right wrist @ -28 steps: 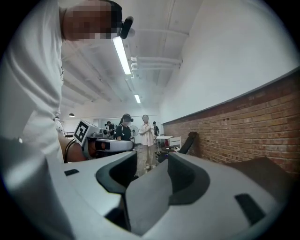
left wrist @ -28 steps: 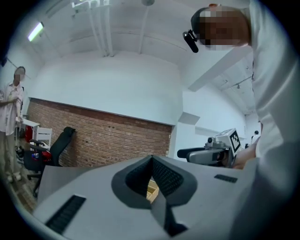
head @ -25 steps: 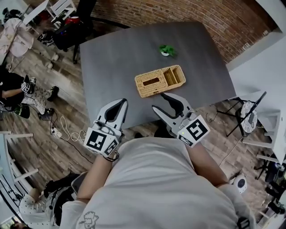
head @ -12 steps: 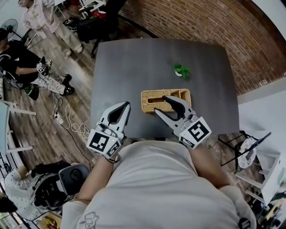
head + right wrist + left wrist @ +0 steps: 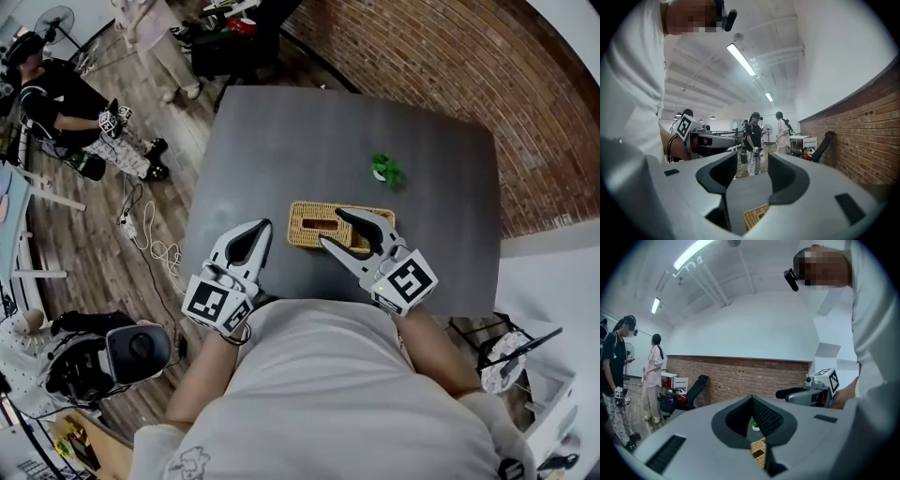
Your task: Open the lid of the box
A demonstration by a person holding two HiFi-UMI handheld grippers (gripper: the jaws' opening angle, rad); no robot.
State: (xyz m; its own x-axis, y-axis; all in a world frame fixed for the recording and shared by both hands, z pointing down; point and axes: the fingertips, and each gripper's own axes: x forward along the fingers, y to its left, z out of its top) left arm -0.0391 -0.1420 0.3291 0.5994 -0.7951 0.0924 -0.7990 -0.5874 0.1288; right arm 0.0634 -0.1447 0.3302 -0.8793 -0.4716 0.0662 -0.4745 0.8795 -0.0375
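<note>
Now | wicker box (image 5: pixel 298 241) on table (image 5: pixel 281 141) | lid (image 5: pixel 307 215) closed | contents unseen

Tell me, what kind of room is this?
Probably a lab or studio for recording tasks: a brick wall, a grey table with a wicker box, and other people wearing headsets nearby.

Bare tabletop (image 5: pixel 281 141) all round the wicker box (image 5: pixel 305 234), small plant (image 5: pixel 386 171) apart beyond its far right corner.
</note>
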